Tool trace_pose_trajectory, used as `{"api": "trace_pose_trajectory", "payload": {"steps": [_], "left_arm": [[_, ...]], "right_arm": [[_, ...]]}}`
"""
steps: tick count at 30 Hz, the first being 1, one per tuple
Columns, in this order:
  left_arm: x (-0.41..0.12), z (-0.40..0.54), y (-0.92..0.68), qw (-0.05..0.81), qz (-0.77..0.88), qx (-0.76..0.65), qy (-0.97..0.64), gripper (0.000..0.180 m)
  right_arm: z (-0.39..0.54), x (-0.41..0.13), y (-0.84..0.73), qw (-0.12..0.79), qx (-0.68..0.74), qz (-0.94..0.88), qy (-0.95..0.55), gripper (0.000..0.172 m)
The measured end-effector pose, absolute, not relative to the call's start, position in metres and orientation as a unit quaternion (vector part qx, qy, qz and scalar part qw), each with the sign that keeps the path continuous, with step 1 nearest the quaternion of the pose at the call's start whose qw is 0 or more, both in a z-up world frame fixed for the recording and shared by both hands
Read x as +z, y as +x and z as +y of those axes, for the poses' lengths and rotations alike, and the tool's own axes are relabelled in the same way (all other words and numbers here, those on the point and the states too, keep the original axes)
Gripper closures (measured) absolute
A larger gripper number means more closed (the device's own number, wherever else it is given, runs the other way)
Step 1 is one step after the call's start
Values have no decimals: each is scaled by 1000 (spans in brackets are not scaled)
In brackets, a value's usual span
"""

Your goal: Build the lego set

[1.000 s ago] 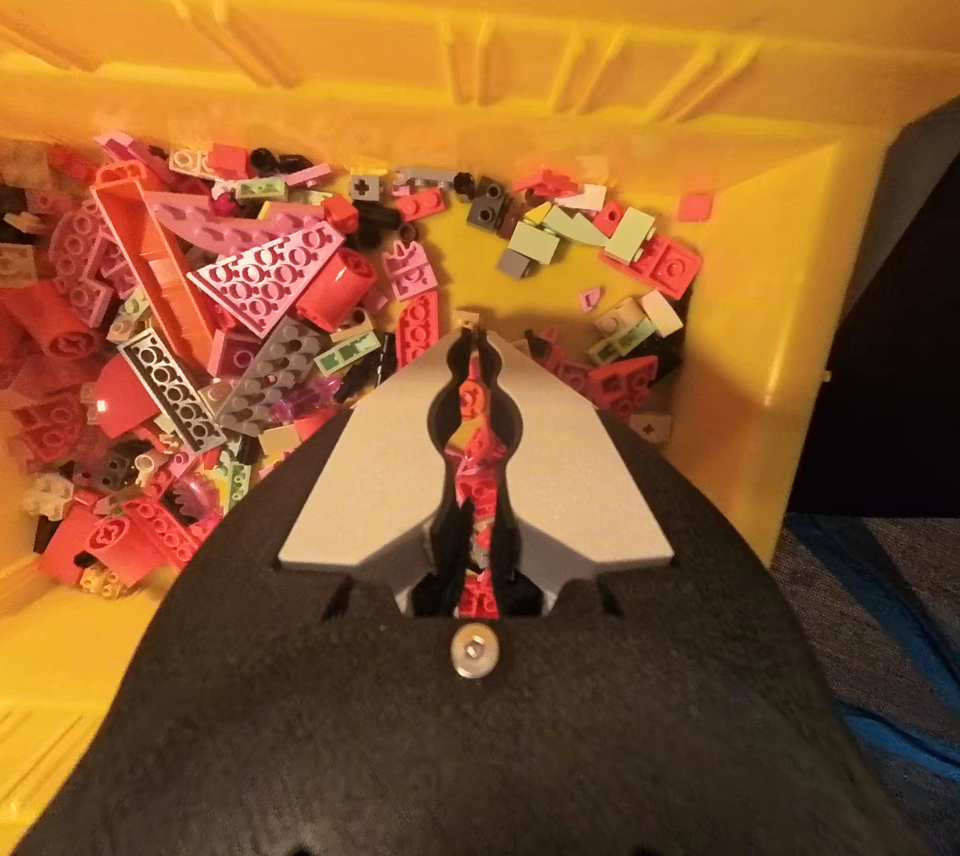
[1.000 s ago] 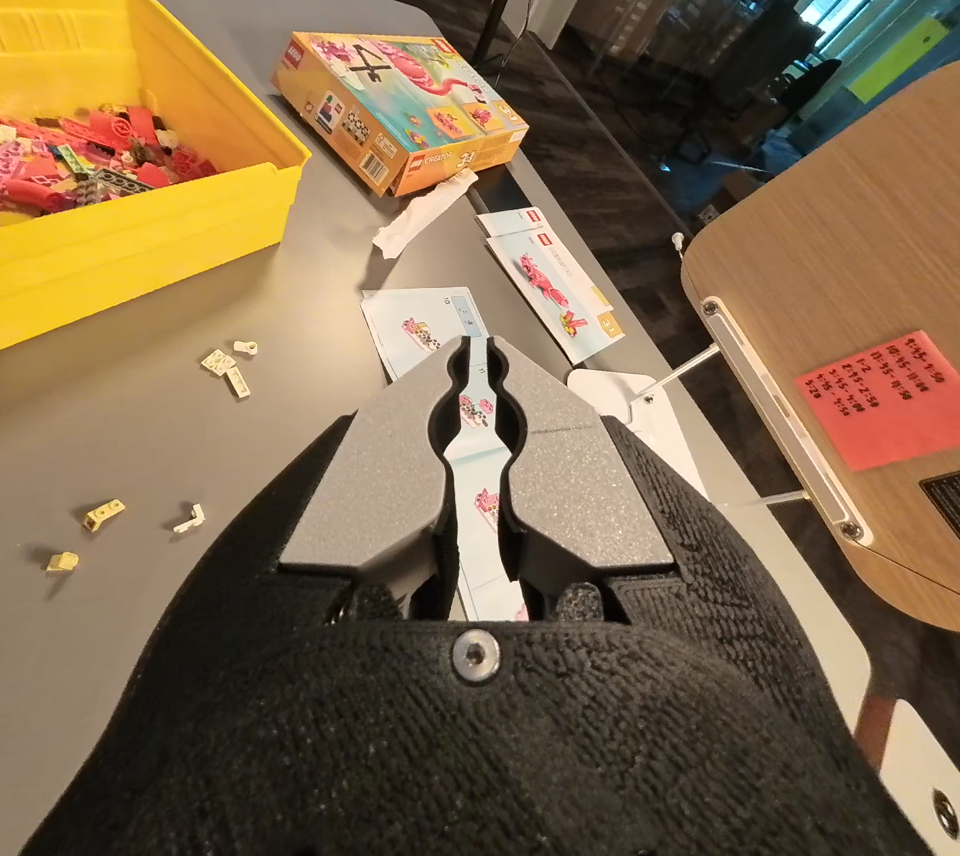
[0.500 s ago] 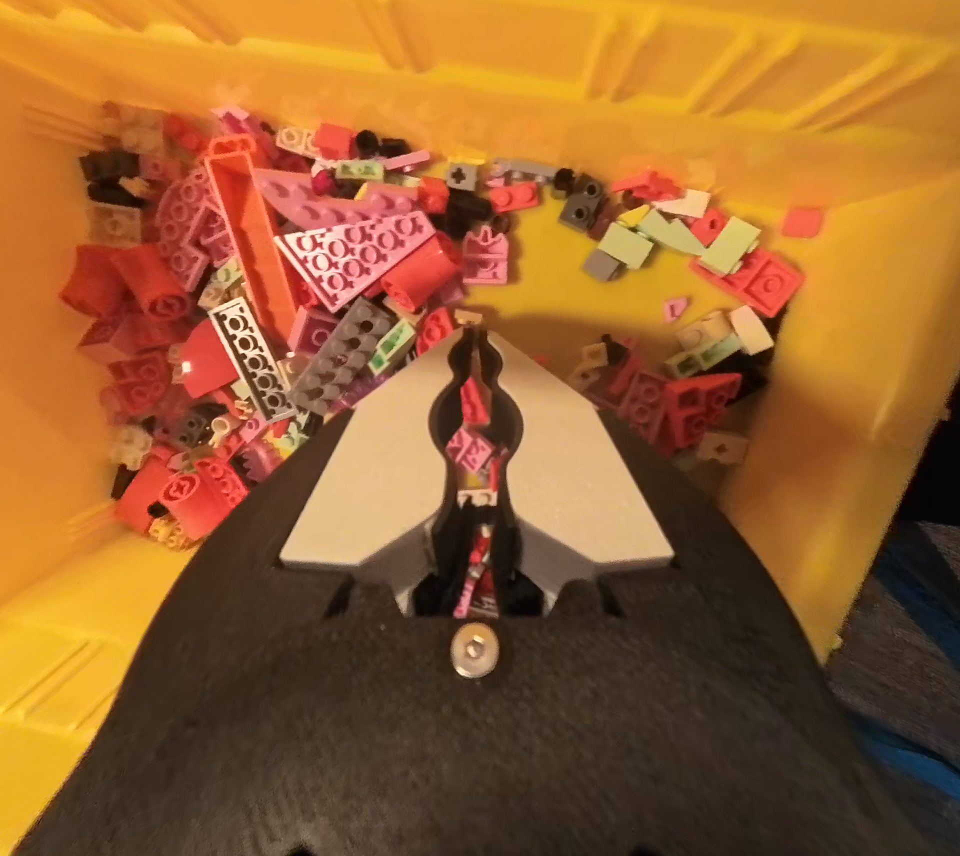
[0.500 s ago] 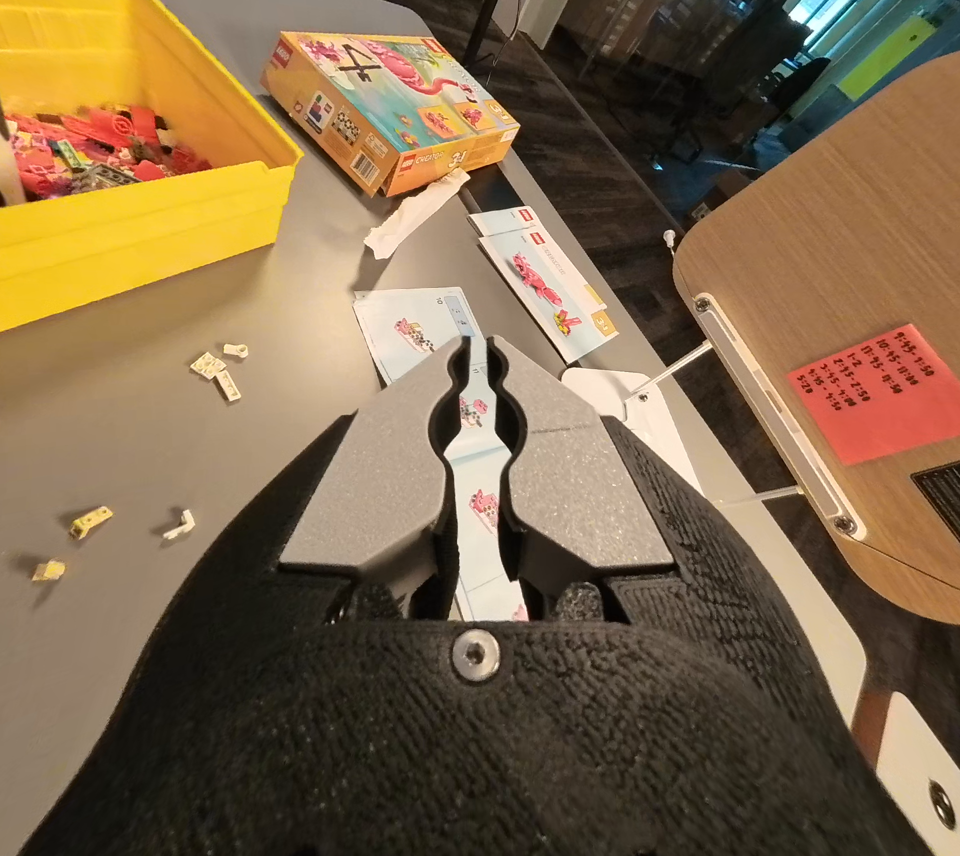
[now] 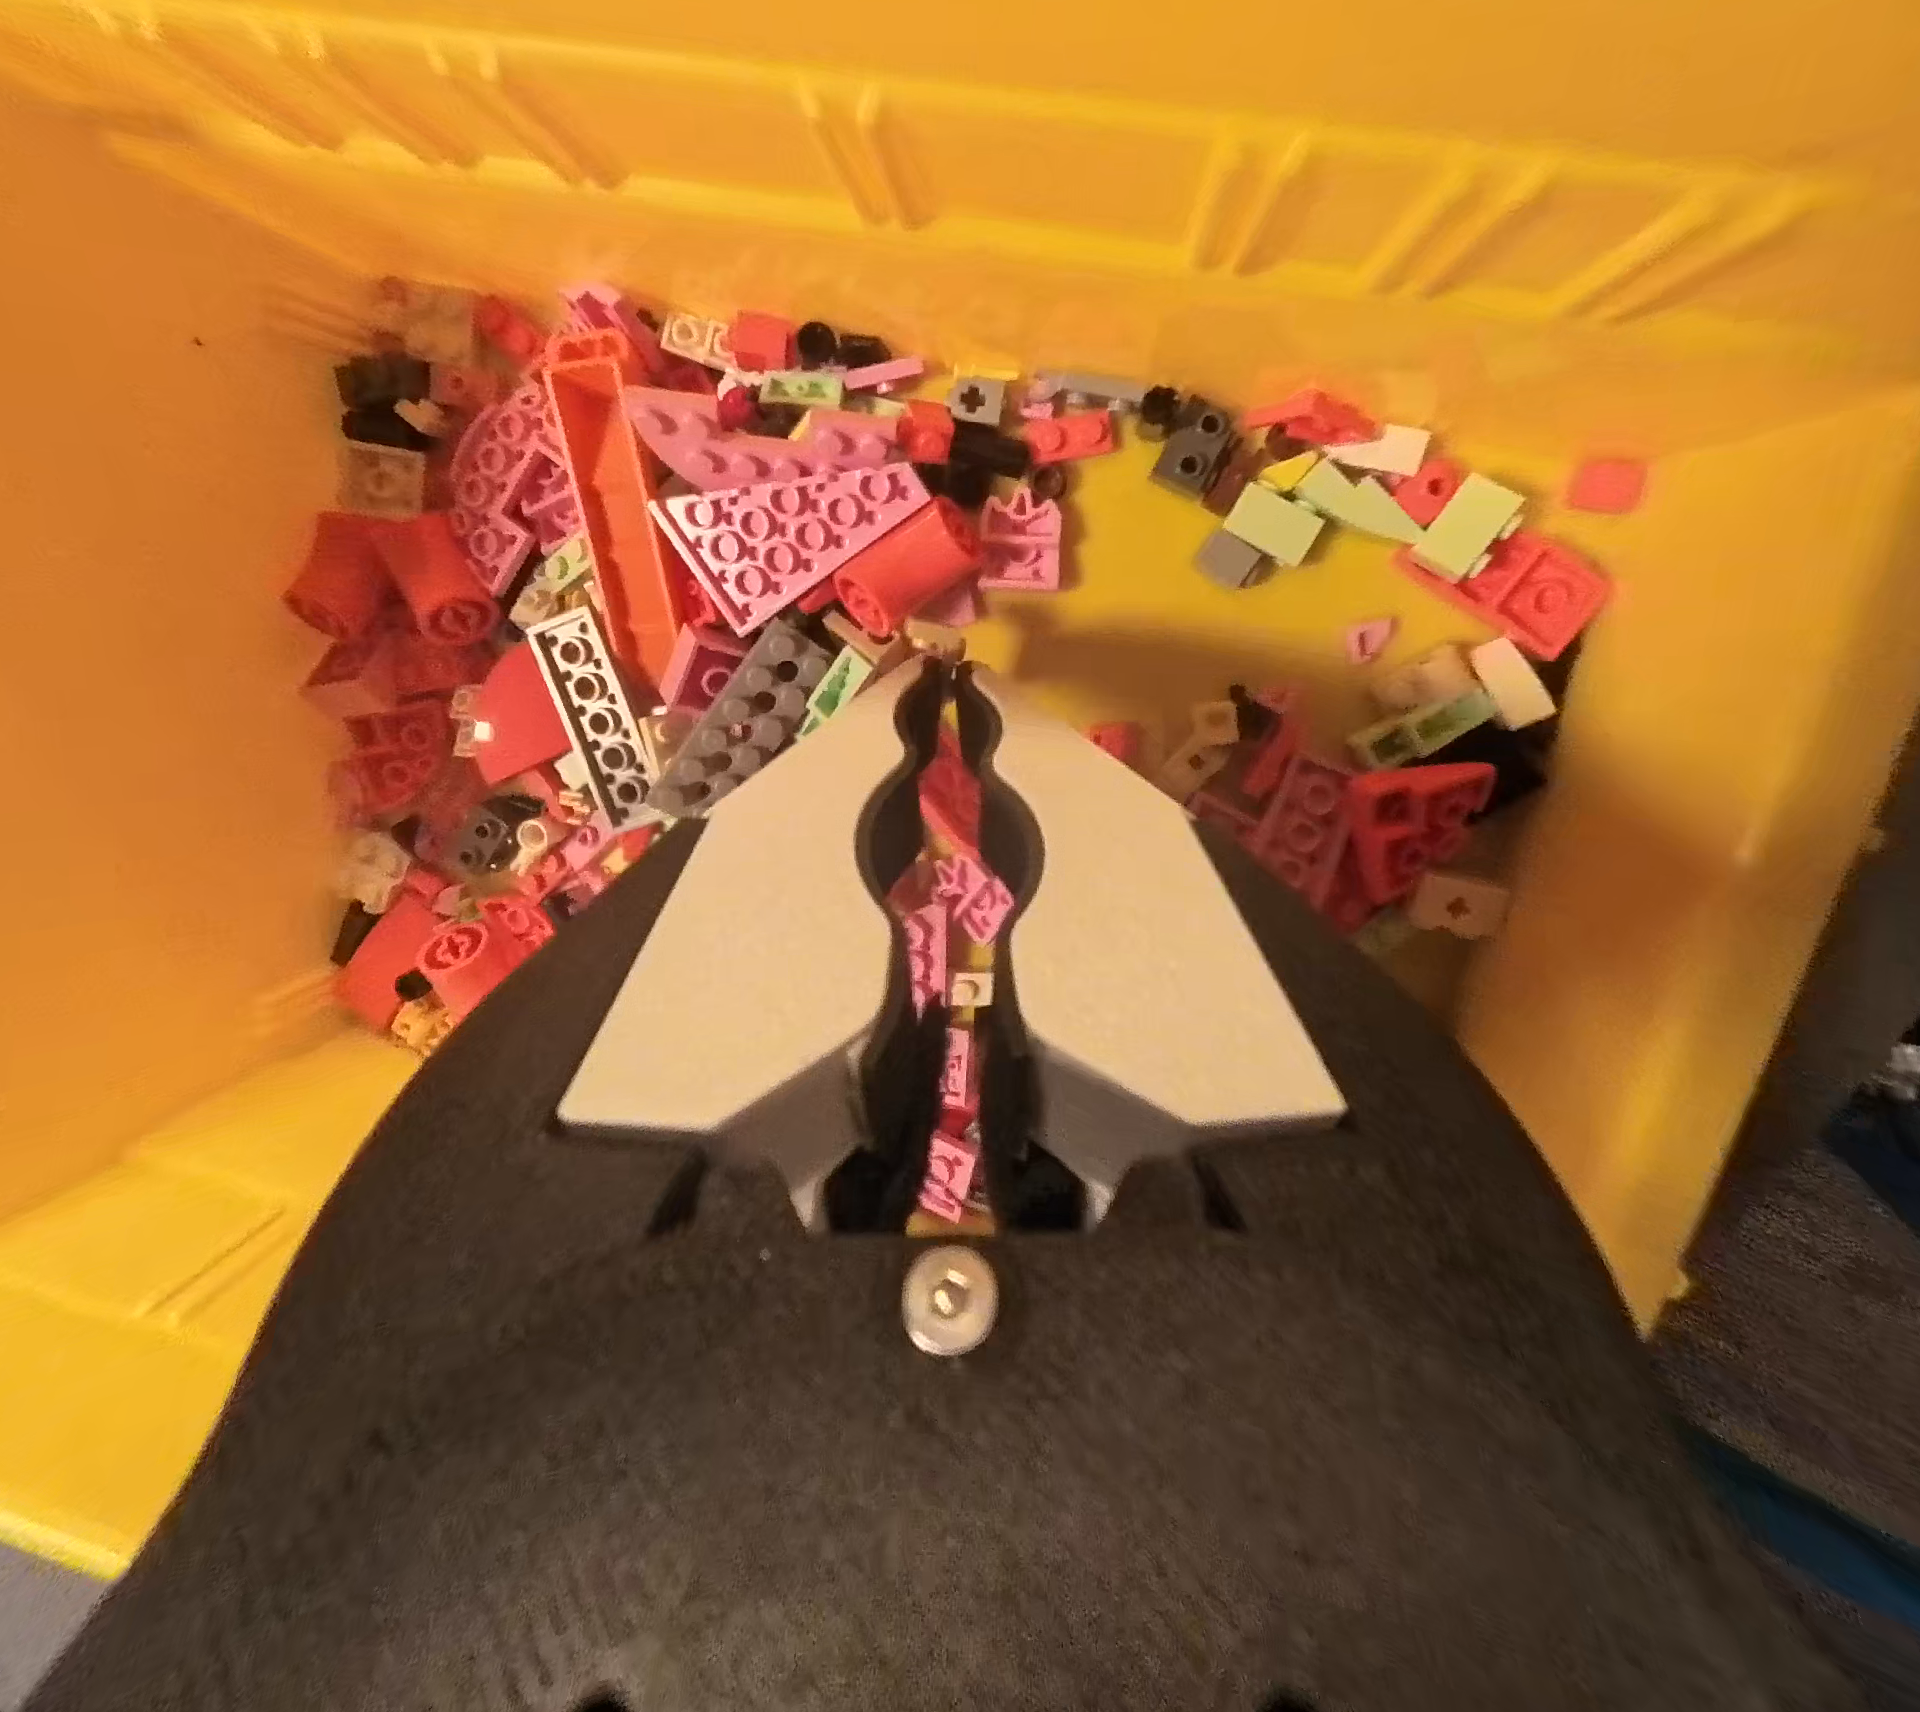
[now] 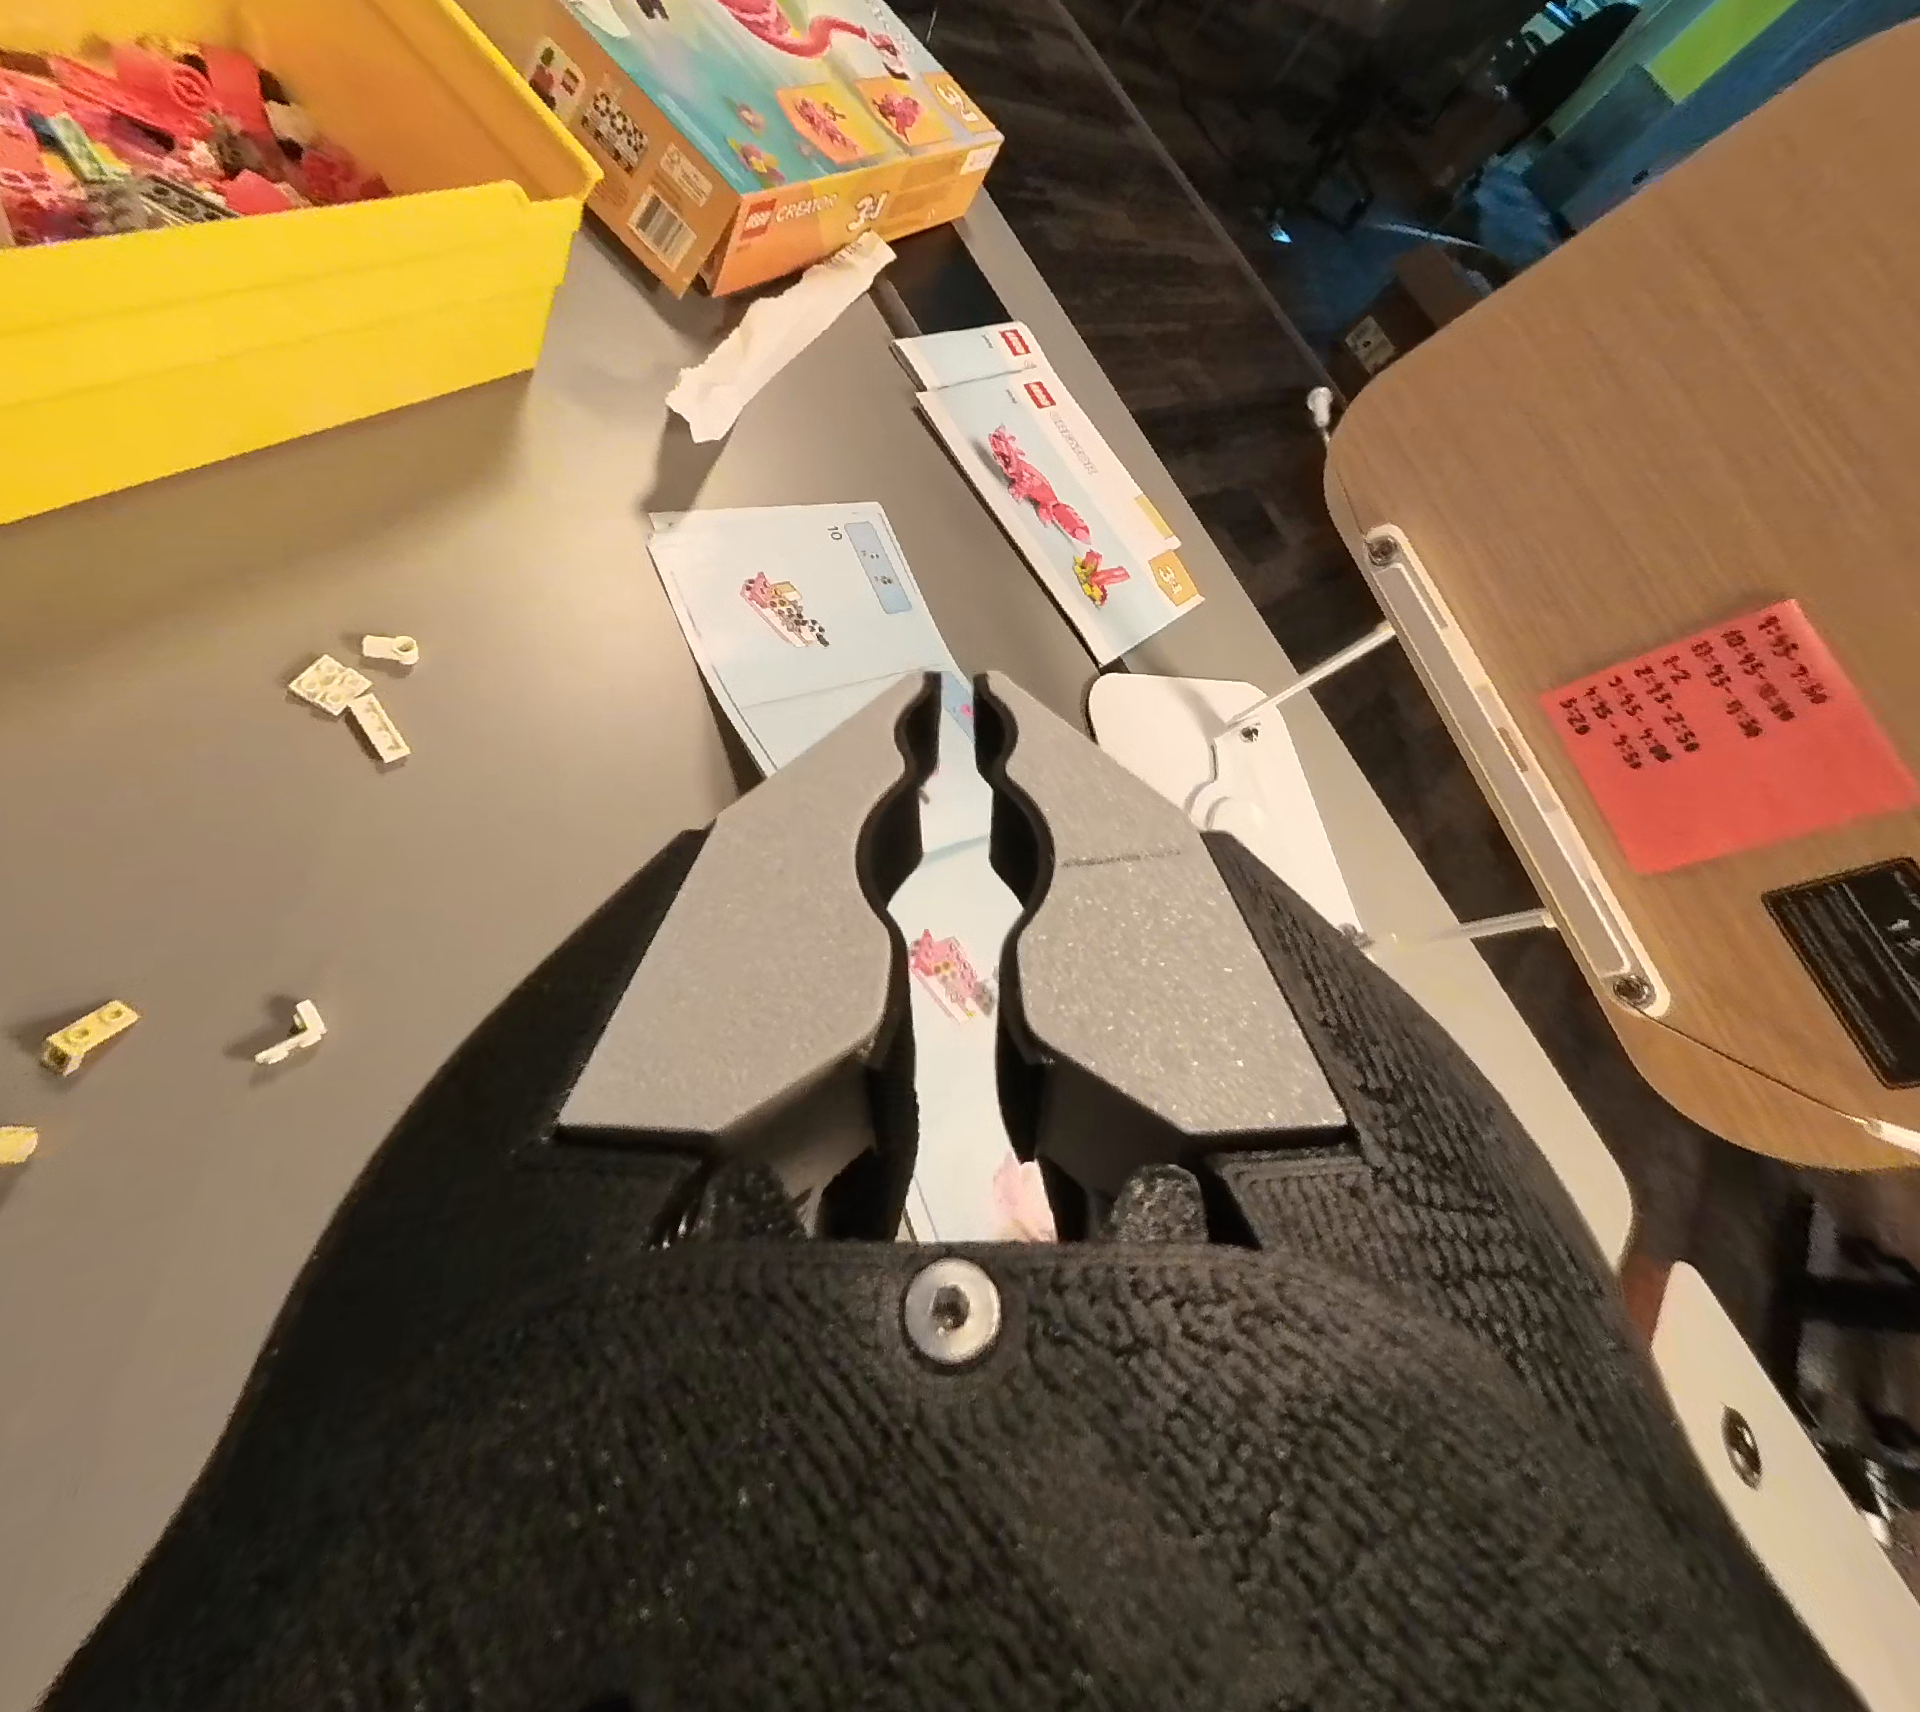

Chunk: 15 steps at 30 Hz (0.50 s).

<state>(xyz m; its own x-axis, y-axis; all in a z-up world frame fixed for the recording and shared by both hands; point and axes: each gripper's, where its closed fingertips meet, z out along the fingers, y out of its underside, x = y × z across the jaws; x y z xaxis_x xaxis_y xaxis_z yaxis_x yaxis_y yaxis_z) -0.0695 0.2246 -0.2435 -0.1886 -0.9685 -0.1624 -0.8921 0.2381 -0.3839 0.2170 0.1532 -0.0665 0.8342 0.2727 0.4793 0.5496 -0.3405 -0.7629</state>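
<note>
Yellow plastic fills the left wrist view: the left gripper [image 5: 943,665] hangs over the inside of a yellow bin [image 5: 935,104] above a jumble of toy bricks. Its fingers are drawn together at the tips on a small tan brick piece [image 5: 932,642], which sits pinched right at the ends of the pads. Just beyond that piece lie a red cylinder brick [image 5: 914,566], a pink wedge plate [image 5: 790,535] and a grey studded plate [image 5: 743,732], with a long orange brick [image 5: 613,509] farther left and pale green tiles [image 5: 1351,509] toward the bin's right wall. The right gripper [image 6: 958,688] hovers over a grey desk [image 6: 312,831], fingers nearly together with only a thin slot between the tips and nothing in them. Directly beneath it lies an open light-blue instruction booklet [image 6: 790,613], with a second booklet [image 6: 1060,488] just beyond. To the left on the desk sit scattered small cream bricks [image 6: 348,691], well apart from the gripper. Farther back stand the yellow bin [image 6: 291,312], a toy brick set box [image 6: 727,104] and a crumpled white paper strip [image 6: 779,343].
</note>
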Motion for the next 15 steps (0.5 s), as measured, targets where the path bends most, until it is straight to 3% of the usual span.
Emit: {"api": "trace_pose_trajectory", "payload": {"steps": [12, 15], "left_arm": [[-254, 213, -83, 137, 782, -87, -601, 178], [-241, 203, -72, 160, 773, -130, -601, 150]], "right_arm": [[160, -74, 205, 494, -146, -276, -811, 167], [160, -74, 204, 492, -145, -278, -812, 167]]}}
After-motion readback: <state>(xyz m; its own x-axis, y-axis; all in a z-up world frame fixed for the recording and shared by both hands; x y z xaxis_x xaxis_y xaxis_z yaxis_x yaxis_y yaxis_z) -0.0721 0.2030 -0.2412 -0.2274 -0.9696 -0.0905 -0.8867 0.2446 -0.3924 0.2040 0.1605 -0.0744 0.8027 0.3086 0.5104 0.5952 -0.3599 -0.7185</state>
